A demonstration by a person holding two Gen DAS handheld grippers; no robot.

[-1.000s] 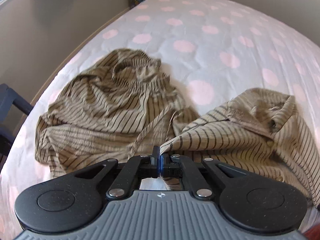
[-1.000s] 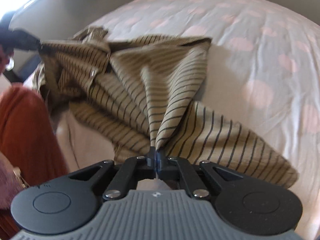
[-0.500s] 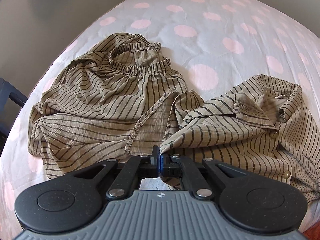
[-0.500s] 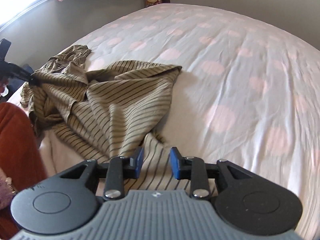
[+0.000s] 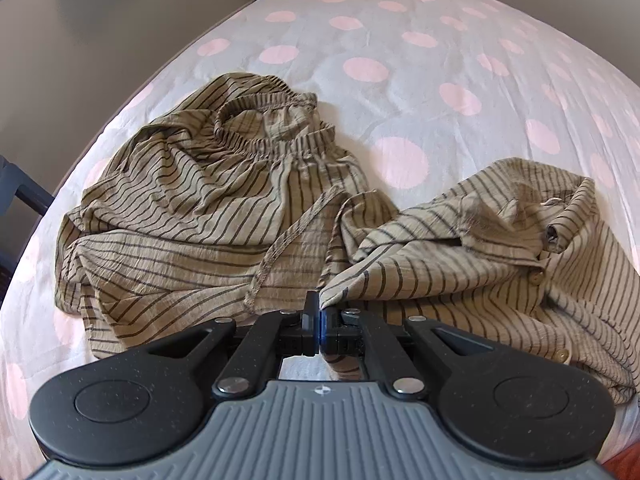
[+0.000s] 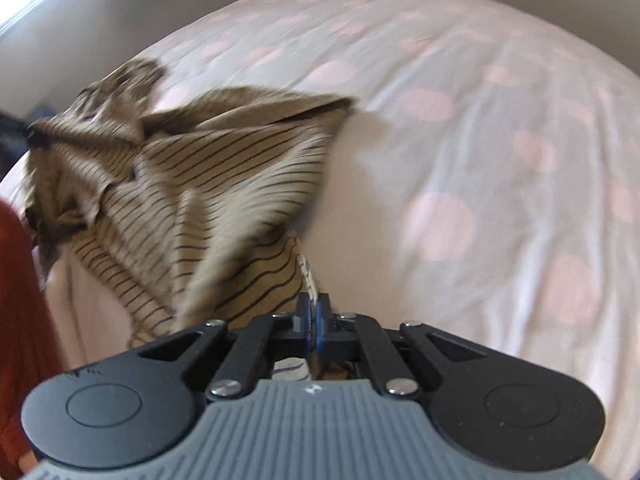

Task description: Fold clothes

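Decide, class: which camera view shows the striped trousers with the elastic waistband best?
The left wrist view: the striped trousers lie sharp and whole, waistband and drawstring visible. In the right wrist view they are only a blurred bit at the far left, behind the shirt.

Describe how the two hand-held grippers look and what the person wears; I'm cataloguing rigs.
Each hand-held gripper, left and right, has a ribbed grey body, black speckled arms with round discs, silver screws and blue-padded black fingers. An orange-red garment shows at the edge.
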